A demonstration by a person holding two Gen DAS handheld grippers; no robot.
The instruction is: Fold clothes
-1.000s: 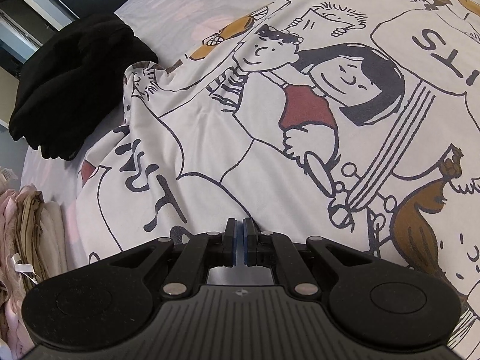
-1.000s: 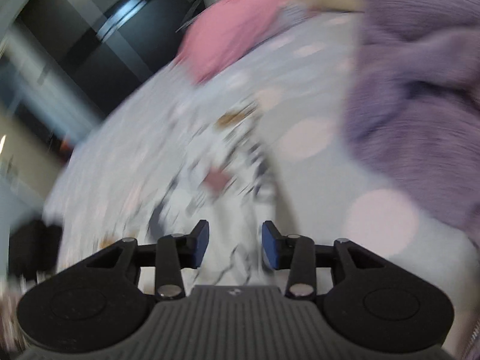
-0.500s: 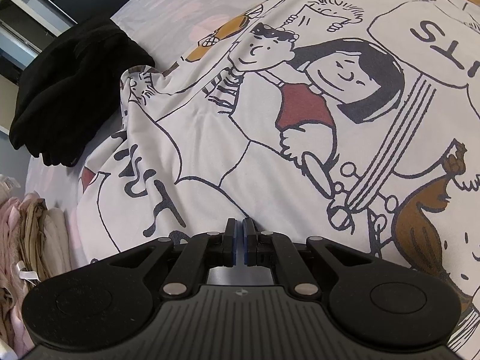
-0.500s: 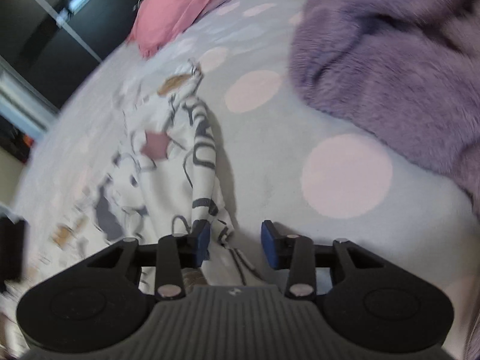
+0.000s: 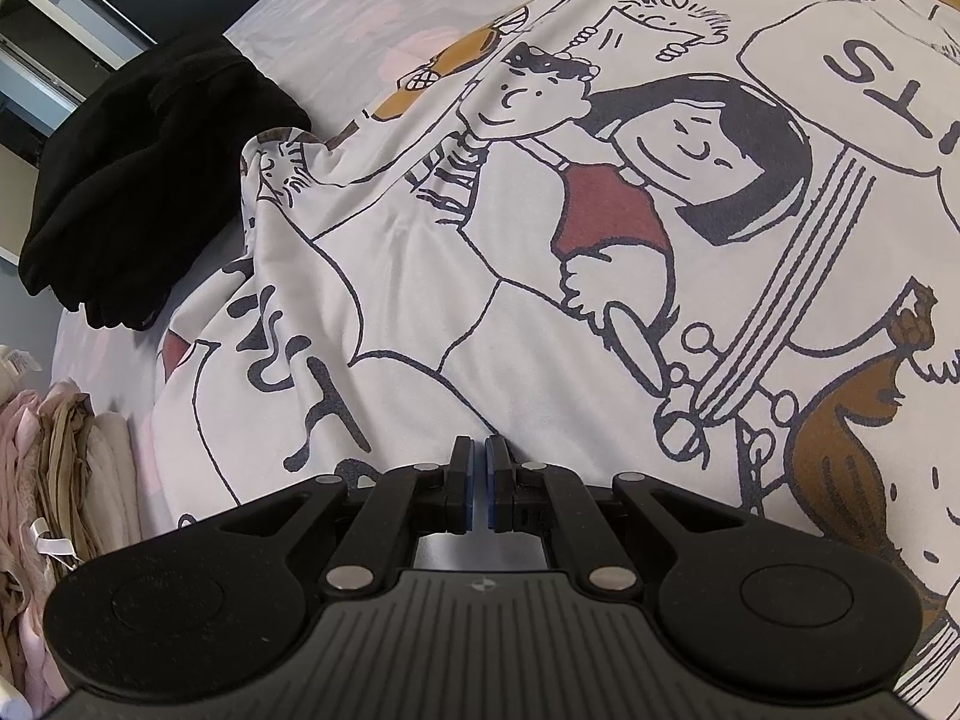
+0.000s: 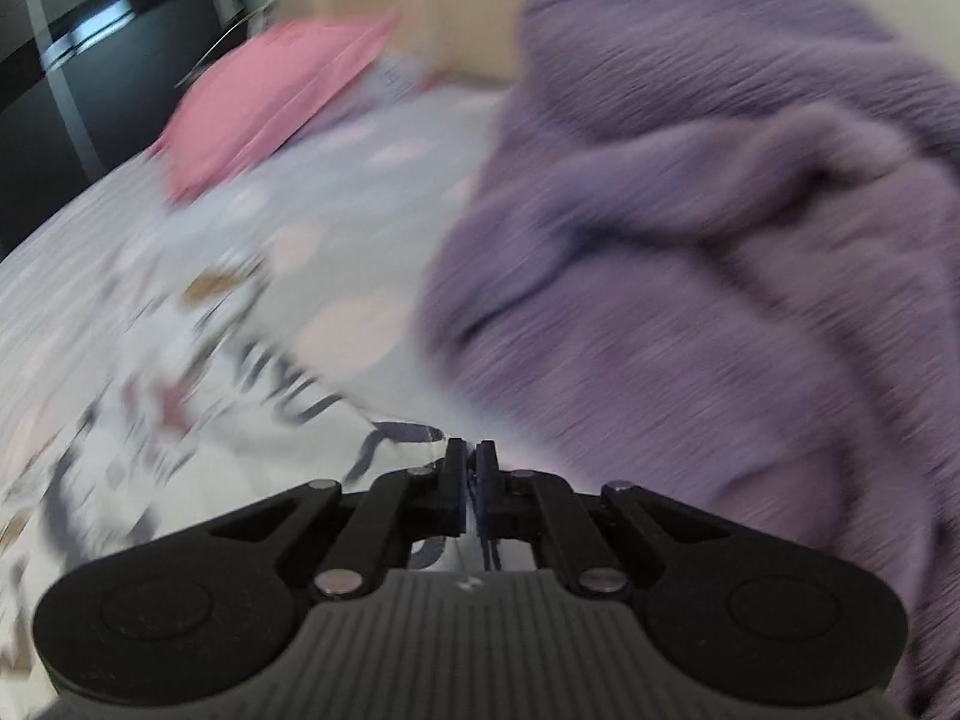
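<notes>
My left hand-held gripper [image 5: 479,468] had its blue pads [image 5: 463,489] almost together, only a sliver of gap, sitting at the near hem of the cartoon-print garment [image 5: 540,252]; I couldn't tell if cloth was actually pinched, the edge ran under the fingers out of view, but I judged it was there to pin or hold that hem as one anchor of the fold. My right hand-held gripper [image 6: 471,468] was closed too, and here a thin bit of the white printed fabric [image 6: 408,438] came right up into the pads, so I read that as a grip on a corner or sleeve tip, held so the two ends could be brought over together. Right view was badly motion-blurred, so details past the fingers were soft. The garment lay spread face-up on the bed [image 5: 336,18], print showing, bunched into a ridge at its far left edge, so not flat yet. Just beside that ridge, touching it, sat a black garment [image 5: 138,180], probably waiting its turn. At the far left edge, a stack of pale folded items [image 5: 66,468], likely the done pile. In the right view, a purple fuzzy garment [image 6: 720,240] heaped near the gripper, and further back a pink pillow [image 6: 264,96] at the head of the bed.
</notes>
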